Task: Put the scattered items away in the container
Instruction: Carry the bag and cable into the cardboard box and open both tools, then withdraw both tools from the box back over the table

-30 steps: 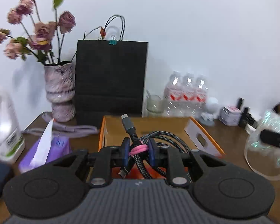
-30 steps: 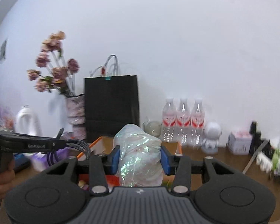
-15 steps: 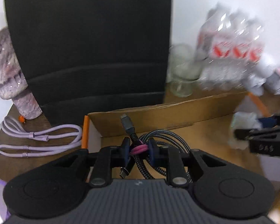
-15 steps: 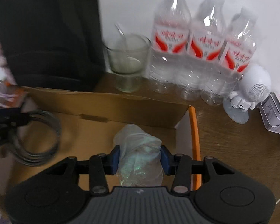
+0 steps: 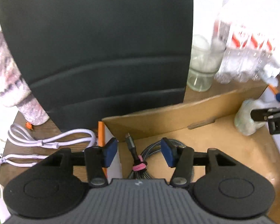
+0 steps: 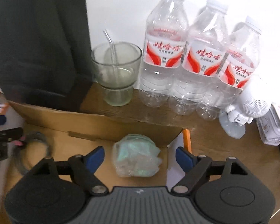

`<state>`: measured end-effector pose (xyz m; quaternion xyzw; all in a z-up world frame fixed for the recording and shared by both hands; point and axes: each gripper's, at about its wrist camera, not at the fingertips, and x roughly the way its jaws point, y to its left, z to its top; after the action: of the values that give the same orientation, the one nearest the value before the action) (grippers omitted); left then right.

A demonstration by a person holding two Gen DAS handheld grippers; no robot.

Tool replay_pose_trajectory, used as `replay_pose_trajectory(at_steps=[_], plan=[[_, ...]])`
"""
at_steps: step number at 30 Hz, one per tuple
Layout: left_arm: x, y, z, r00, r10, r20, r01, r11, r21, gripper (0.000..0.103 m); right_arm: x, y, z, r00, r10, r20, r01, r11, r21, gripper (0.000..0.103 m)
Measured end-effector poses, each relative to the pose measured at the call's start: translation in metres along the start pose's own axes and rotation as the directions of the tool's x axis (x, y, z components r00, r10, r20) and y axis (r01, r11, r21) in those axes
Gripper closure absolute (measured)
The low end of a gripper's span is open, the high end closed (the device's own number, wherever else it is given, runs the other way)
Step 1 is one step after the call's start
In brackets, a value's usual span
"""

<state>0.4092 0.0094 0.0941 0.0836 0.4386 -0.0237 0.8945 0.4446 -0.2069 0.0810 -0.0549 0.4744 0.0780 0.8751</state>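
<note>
Both grippers hover over a cardboard box; the left gripper is spread wide, holding nothing, above a braided cable lying inside; the right gripper gapes empty above a crumpled plastic bag on the box floor; a lilac cable remains outside (left of the box); other scattered items, if any, are out of view.
</note>
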Motion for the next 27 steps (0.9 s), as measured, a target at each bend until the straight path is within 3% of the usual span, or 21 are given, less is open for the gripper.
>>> replay_pose_trajectory(at_steps=[3,7,8,11,13,15,16,17,18,19,20,21,23,25,27], plan=[[-0.028,0.005,0.002,1.000,0.003,0.005,-0.003,0.999,-0.037,0.027,-0.024,-0.007,-0.006,0.999,0.030,-0.026,-0.029,0.999,0.029,0.017],[-0.061,0.014,-0.008,0.999,-0.021,-0.035,0.017,0.993,-0.113,0.015,-0.053,-0.011,-0.022,0.992,0.080,-0.094,-0.074,0.995,0.060,0.015],[-0.068,0.016,-0.014,0.998,-0.036,-0.052,0.028,0.989,-0.144,0.006,-0.060,-0.011,-0.027,0.990,0.092,-0.108,-0.086,0.994,0.066,0.014],[-0.083,0.018,-0.033,0.994,-0.070,-0.089,0.051,0.978,-0.200,0.004,-0.081,-0.006,-0.044,0.986,0.108,-0.130,-0.099,0.992,0.074,0.014],[-0.098,0.015,-0.046,0.996,-0.046,-0.072,0.030,0.979,-0.204,0.003,-0.099,0.000,-0.057,0.990,0.107,-0.088,-0.102,0.993,0.064,0.014],[-0.119,0.009,-0.063,1.000,0.001,0.028,0.005,0.979,-0.203,0.002,-0.119,0.003,-0.076,0.991,0.125,0.042,-0.128,0.989,0.073,0.014],[-0.131,0.005,-0.077,0.991,0.025,0.134,0.003,0.979,-0.205,0.001,-0.131,0.005,-0.091,0.980,0.123,0.155,-0.136,0.988,0.074,0.014],[-0.145,0.000,-0.097,0.957,0.037,0.287,0.021,0.980,-0.196,0.000,-0.142,0.007,-0.109,0.952,0.113,0.286,-0.137,0.988,0.066,0.014],[-0.155,-0.005,-0.119,0.903,0.046,0.428,0.038,0.982,-0.184,0.000,-0.151,0.010,-0.130,0.903,0.111,0.415,-0.142,0.989,0.047,0.010],[-0.160,-0.010,-0.139,0.857,0.066,0.511,0.035,0.982,-0.185,0.000,-0.156,0.013,-0.151,0.846,0.119,0.520,-0.152,0.988,0.021,0.007],[-0.163,-0.014,-0.154,0.835,0.087,0.544,0.024,0.981,-0.195,0.000,-0.157,0.015,-0.169,0.801,0.127,0.585,-0.157,0.988,0.000,0.003],[-0.165,-0.016,-0.164,0.835,0.088,0.544,0.031,0.978,-0.206,0.000,-0.156,0.018,-0.181,0.785,0.122,0.608,-0.147,0.989,-0.008,0.003],[-0.173,-0.018,-0.183,0.832,0.068,0.551,0.078,0.968,-0.237,0.000,-0.151,0.025,-0.192,0.813,0.084,0.576,-0.103,0.995,0.001,0.004],[-0.185,-0.023,-0.200,0.817,0.084,0.571,0.076,0.965,-0.251,0.000,-0.153,0.032,-0.203,0.838,0.033,0.544,-0.068,0.997,0.045,0.005],[-0.197,-0.029,-0.218,0.812,0.118,0.572,0.034,0.968,-0.248,0.000,-0.163,0.035,-0.225,0.835,0.009,0.550,-0.084,0.990,0.113,0.005]])
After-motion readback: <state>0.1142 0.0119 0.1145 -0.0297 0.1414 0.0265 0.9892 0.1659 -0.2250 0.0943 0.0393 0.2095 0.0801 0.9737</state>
